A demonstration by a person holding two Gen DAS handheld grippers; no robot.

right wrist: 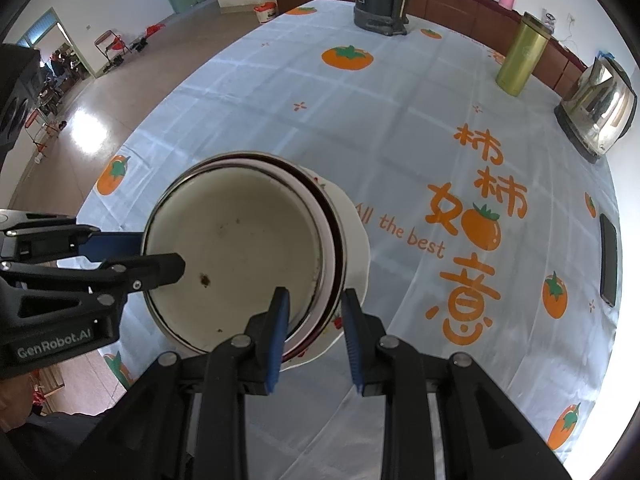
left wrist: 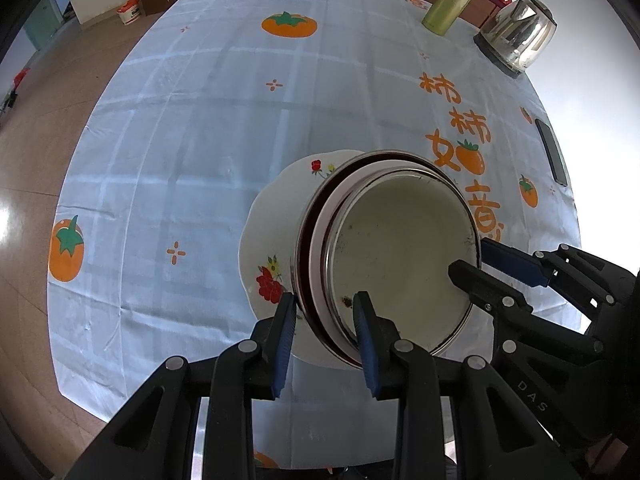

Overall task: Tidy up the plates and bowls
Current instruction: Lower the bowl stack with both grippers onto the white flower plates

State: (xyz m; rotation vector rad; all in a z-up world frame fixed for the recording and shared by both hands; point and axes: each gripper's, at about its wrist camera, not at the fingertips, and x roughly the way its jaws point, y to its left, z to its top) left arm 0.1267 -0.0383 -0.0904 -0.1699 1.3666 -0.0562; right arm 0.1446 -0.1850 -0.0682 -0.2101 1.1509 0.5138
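The pale blue checked tablecloth reads "All the best" beside orange Chinese characters "柿柿如意"; the black left gripper body reads "GenRobot.AI"; the black right gripper body reads "DAS".

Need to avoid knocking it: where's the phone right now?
The phone lies flat near the table's right edge in both views, right of the orange lettering, nearer than the steel kettle, and well clear of the stacked bowls.

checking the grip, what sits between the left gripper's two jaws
The rims of the stacked bowls, which sit on the flowered plate. The left gripper straddles them, one jaw outside the stack and one inside the top bowl. The left wrist view shows it.
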